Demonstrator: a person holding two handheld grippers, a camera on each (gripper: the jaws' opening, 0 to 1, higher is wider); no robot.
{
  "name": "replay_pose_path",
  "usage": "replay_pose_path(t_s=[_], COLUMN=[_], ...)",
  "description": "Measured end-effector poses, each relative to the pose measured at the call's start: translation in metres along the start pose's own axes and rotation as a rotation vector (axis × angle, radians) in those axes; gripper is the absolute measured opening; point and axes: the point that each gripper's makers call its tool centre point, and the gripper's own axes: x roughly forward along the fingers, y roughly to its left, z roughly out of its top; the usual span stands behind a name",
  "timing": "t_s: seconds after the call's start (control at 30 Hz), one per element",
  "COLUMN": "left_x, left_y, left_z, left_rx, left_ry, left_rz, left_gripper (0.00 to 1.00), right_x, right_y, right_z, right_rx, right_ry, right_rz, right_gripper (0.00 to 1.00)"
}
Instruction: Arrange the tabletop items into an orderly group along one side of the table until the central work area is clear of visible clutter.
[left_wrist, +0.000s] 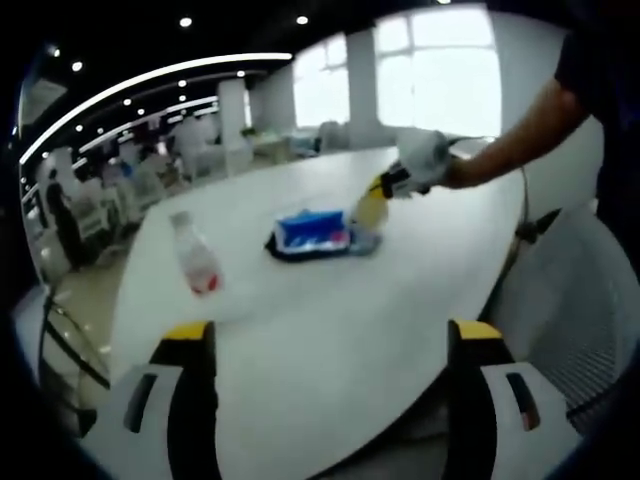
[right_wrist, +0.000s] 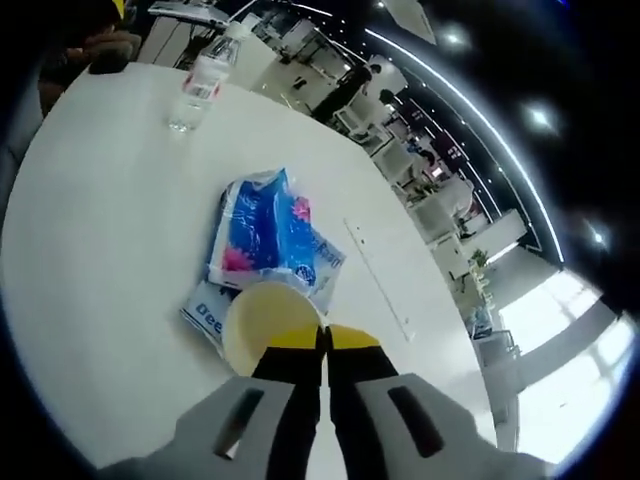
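1. Nearest my left camera: left gripper (left_wrist: 330, 345), yellow-tipped jaws spread wide apart, nothing between them, hanging over the near edge of the white table (left_wrist: 330, 390).
2. Left gripper view, left to right ahead of those jaws: clear water bottle (left_wrist: 196, 258) with red label, ahead and left of the left jaw, tilted in this view; can't tell if that's real tilt or camera roll.
3. Then the blue tissue pack (left_wrist: 312, 230), ahead and roughly centred between the jaws, sitting on something dark.
4. Just right of the pack: yellow cup (left_wrist: 371, 210), touching or nearly touching the pack.
5. Right gripper (left_wrist: 392, 184) enters from the right at the cup's top, held by a gloved hand (left_wrist: 425, 158) on a bare forearm, dark sleeve above.
6. Mesh chair back (left_wrist: 585, 300) sits right of the right jaw, off the table.
7. Right gripper view: right gripper (right_wrist: 325, 350) has jaws pressed together on the near rim of the yellow cup (right_wrist: 268, 325). Cup wall is pinched between the tips.
8. Cup is directly ahead and slightly left of the jaws, open top towards me, butted against the blue tissue pack (right_wrist: 265, 235).
9. Pack lies on a flat blue-and-white packet (right_wrist: 205, 318), which pokes out left of the cup.
10. Water bottle (right_wrist: 200, 85) is far ahead and left, well apart from the pack, near the far table (right_wrist: 100, 250) edge.
11. Office desks and people beyond the table, blurred.
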Motion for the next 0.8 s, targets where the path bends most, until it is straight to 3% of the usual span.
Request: replay_pose_path(t_s=[0.3,0.7,0.8], left_x=[-0.001,-0.002,-0.003], left_y=[-0.001,-0.001,-0.002], left_z=[0.005,0.009,0.01], left_rx=[-0.005,0.005,0.014], left_ry=[-0.02,-0.045,-0.051], left_rz=[-0.001,0.001,-0.001], left_gripper=[0.93,0.97,1.0], right_x=[-0.016,-0.033,-0.035], right_y=[-0.009,-0.017,-0.02], right_z=[-0.004,-0.008,-0.008], right_rx=[0.137,0.422,0.456], right_ry=[-0.011,0.029,0.038], right_rz=[-0.01,0.021,0.027], right_gripper=[0.0,0.0,0.0])
